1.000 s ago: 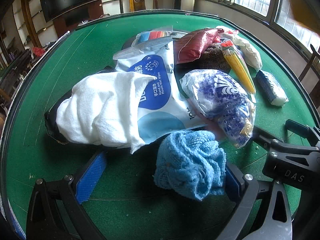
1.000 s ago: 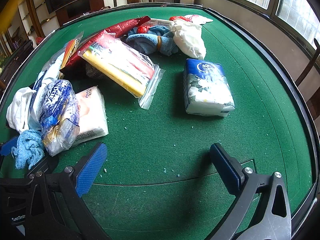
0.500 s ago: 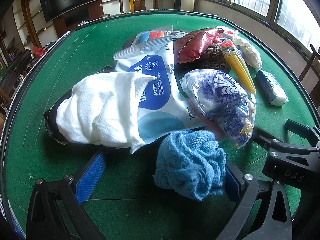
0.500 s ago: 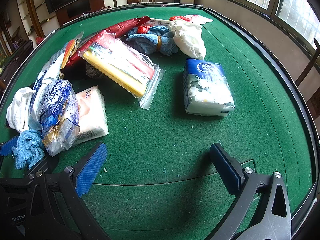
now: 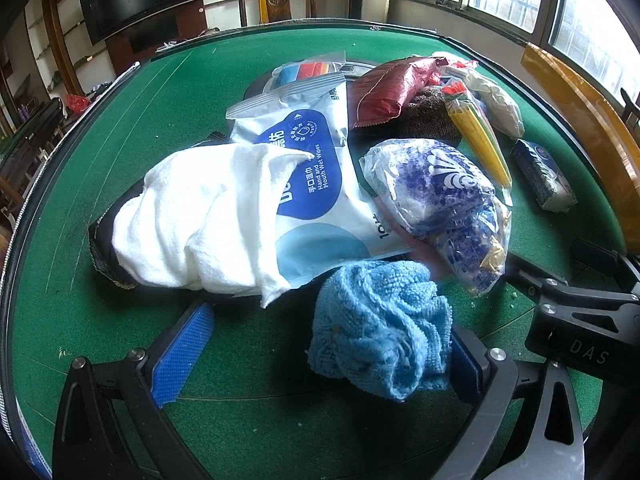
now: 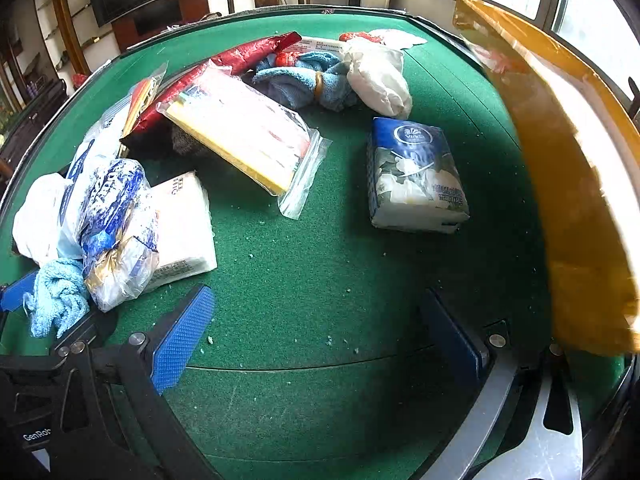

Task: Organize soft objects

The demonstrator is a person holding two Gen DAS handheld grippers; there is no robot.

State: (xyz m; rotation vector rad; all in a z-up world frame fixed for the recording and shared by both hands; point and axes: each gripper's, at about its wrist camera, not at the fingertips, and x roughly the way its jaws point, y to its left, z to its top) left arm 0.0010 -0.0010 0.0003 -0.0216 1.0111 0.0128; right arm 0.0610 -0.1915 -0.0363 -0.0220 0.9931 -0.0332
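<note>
My left claw (image 5: pixel 320 356) stands wide open, a crumpled light-blue terry cloth (image 5: pixel 380 328) against its right finger, near the green felt tabletop's (image 5: pixel 120 120) near edge. My right claw (image 6: pixel 320 340) gapes empty. Farther off lies a blue-and-white tissue pack (image 6: pixel 416 176).

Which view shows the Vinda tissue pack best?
Right wrist: the tissue pack lies whole and unobstructed on the green table, logo readable. Left wrist shows the same pack small, at the far right edge.

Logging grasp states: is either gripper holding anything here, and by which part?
Nothing is held. The blue cloth lies against one finger of the open left gripper; the right gripper is open.
</note>
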